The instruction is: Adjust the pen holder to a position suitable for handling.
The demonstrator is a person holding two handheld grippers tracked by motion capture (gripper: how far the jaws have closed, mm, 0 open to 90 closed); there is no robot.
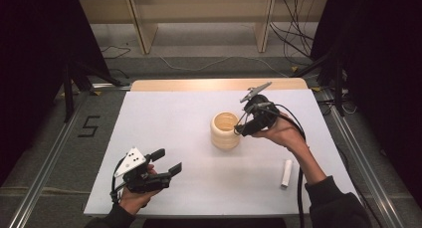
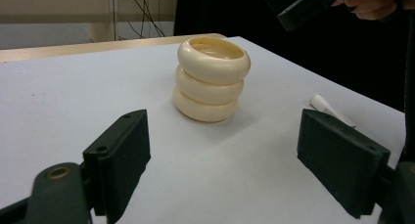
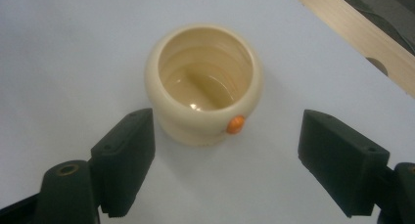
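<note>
Left gripper (image 1: 167,162) parked near table's front-left corner, jaws wide, empty. Stack of 3 cream rings (image 1: 224,131) mid-table, aligned. Right gripper (image 1: 242,119) just right of it, jaws wide, nothing held; I'd withdraw upward without nudging the stack.

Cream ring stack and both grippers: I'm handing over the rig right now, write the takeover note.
Right gripper: open, nothing between the jaws, held just above and to the right of the cream ring stack.
Left gripper: open and empty, low at the near left of the white table, pointing toward the stack.
Stack: three cream rings, upright mid-table; the top one sits slightly off-centre. A small orange dot shows on its outer wall.
White tube: lying flat, near right, untouched.
Done: the stack stands free, neither gripper touching it.
Left: probably the tube; the hollow middle of the stack looks a likely place for it.
</note>
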